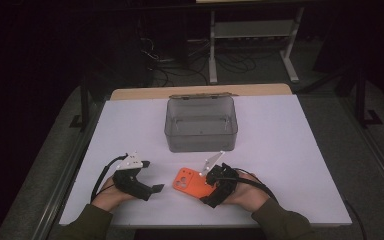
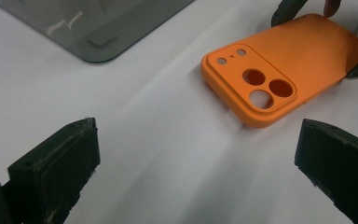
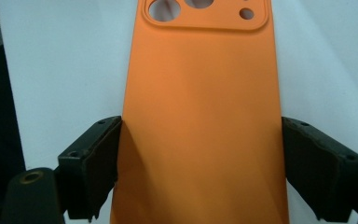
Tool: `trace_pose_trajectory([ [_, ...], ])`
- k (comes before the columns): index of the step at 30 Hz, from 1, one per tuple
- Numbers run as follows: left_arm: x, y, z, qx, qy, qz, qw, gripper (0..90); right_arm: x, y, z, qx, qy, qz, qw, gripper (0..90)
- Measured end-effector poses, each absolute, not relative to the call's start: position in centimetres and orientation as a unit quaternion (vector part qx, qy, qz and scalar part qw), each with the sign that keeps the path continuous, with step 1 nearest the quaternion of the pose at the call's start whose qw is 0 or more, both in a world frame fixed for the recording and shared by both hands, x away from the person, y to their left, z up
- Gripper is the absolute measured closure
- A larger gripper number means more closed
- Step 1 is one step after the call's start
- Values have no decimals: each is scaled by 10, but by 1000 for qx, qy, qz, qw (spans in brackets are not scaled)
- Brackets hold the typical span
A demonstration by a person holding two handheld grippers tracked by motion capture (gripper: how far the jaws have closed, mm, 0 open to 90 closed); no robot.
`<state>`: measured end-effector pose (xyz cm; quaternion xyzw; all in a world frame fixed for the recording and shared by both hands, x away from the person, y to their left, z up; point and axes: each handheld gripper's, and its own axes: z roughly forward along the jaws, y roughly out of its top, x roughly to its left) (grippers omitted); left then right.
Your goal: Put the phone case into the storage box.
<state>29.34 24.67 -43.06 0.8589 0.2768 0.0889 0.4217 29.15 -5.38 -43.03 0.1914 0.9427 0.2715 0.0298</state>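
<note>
Right gripper [image 3: 200, 163] clamped across the two long edges of the orange phone case [image 3: 200, 112] near the table's [image 1: 300, 165] front edge, left gripper [image 2: 191, 163] wide apart and idle nearby; risk of the soft case bowing or slipping out when lifted toward the grey box [image 1: 201, 125].

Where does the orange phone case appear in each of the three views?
High view: orange phone case low, centre, at the right gripper.
Left gripper view: upper right, camera holes facing the viewer.
Right gripper view: centre, between the gripper's jaws.
Shared landmark: the white table, also the grey box.
</note>
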Motion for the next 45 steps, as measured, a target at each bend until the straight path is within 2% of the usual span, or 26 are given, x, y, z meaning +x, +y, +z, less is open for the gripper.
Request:
trace_pose_trajectory([
  [45,293,247,-428,853,279,86,432,0,303,-90,-391,167,922,349,18,158],
])
